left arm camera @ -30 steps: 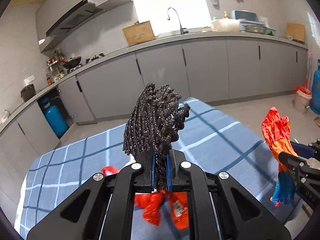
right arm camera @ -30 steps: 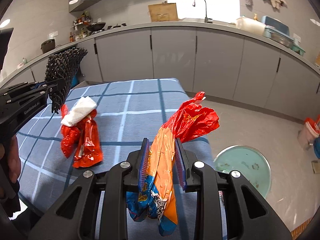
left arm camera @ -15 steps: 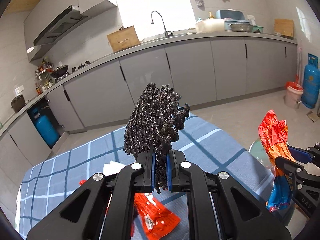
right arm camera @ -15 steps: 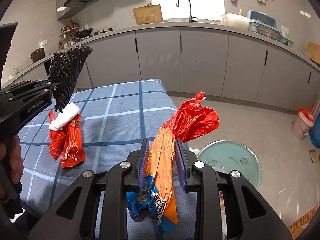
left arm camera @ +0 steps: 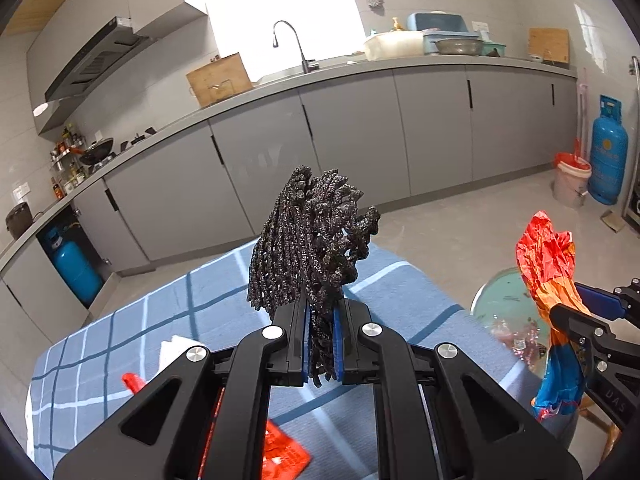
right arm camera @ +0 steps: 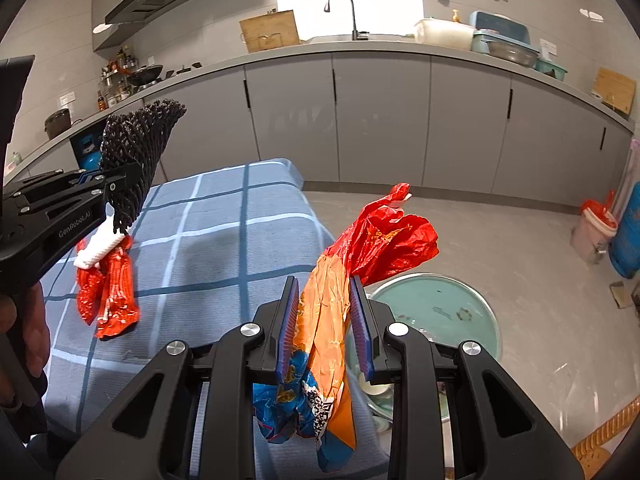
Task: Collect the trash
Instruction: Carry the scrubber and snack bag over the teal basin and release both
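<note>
Trash: L gripper (left arm camera: 321,354) clamps black mesh (left arm camera: 310,248), R gripper (right arm camera: 326,330) clamps snack wrapper (right arm camera: 340,300). Risk: wrapper slips loose, missing bin (right arm camera: 472,300).

Worktop (right arm camera: 224,248) mostly bare: far half and right edge open to pass. Only obstacle on it, red wrappers (right arm camera: 108,292) with a white wad (right arm camera: 98,246) at left. Round teal bin (right arm camera: 440,312) on the floor just off the right corner, mouth unobstructed. Floor beyond clear up to the grey cabinets (right arm camera: 380,124).
</note>
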{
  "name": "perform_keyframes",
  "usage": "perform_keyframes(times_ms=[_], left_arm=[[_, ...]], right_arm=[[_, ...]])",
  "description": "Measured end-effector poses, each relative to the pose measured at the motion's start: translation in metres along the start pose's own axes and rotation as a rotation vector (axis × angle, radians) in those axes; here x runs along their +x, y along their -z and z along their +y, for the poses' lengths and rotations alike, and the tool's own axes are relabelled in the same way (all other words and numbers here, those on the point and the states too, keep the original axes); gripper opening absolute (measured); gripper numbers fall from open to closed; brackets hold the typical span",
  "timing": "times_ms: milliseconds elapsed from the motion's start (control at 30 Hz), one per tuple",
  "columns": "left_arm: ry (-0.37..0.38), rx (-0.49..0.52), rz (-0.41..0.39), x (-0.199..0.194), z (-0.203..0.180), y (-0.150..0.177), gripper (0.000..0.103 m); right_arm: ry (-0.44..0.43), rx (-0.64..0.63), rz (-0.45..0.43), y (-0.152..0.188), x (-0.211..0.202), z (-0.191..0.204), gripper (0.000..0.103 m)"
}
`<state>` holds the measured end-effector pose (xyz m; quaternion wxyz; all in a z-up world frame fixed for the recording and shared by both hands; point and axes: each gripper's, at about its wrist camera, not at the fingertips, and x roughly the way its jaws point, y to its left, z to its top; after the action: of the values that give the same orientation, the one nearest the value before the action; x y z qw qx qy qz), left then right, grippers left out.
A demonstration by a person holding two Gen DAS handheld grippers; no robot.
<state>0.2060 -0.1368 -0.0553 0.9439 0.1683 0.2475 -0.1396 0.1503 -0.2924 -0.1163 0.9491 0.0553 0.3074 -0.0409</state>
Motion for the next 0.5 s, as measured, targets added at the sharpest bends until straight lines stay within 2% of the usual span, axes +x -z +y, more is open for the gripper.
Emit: perform_keyframes(times_ms=[500], left_arm=[[0.115,0.051,0.009,0.016,-0.062,-0.009,0.010]], right_arm=[[0.099,0.065,0.022,0.008,0.007,-0.068,0.028]])
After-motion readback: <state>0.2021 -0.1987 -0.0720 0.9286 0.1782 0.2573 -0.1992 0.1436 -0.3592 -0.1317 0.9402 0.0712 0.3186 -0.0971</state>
